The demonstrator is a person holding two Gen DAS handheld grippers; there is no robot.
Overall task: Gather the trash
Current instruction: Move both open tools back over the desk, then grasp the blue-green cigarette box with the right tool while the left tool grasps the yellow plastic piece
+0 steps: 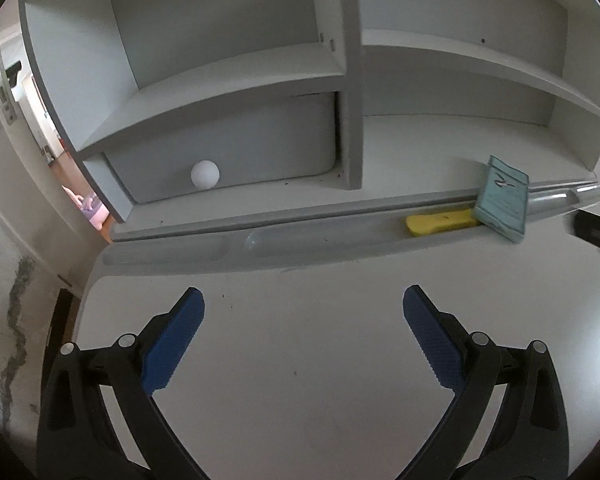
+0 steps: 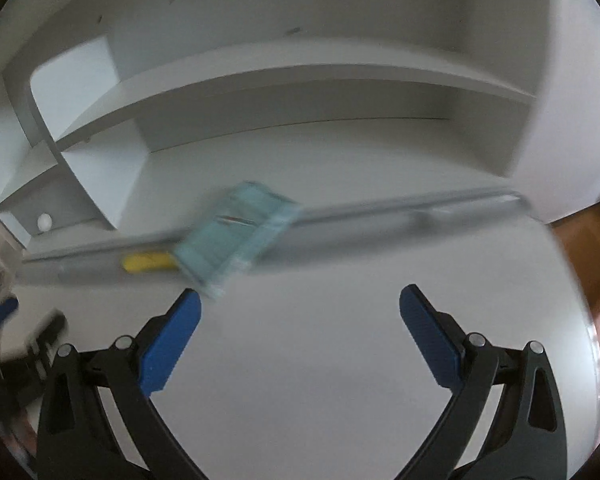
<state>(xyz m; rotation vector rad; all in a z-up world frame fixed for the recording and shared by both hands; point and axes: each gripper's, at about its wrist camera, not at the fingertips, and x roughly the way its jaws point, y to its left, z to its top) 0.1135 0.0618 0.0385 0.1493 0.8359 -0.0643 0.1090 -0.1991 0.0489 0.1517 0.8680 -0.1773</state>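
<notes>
A pale blue-green pad or packet (image 1: 502, 196) lies across the grey groove at the back of the white desk, far right in the left wrist view; in the right wrist view it (image 2: 236, 236) is blurred, just beyond the left fingertip. A flat yellow piece (image 1: 440, 223) lies in the groove beside it, also in the right wrist view (image 2: 148, 262). A white ball (image 1: 205, 174) sits in the low left cubby, also in the right wrist view (image 2: 45, 222). My left gripper (image 1: 303, 300) is open and empty over the desk. My right gripper (image 2: 300, 300) is open and empty.
A white hutch with shelves (image 1: 236, 80) stands behind the groove (image 1: 300, 236). The desk top (image 1: 300, 360) ends at the left beside a stained wall (image 1: 16, 300). Wooden floor (image 2: 584, 240) shows past the desk's right edge. My other gripper (image 1: 598, 236) shows at the right.
</notes>
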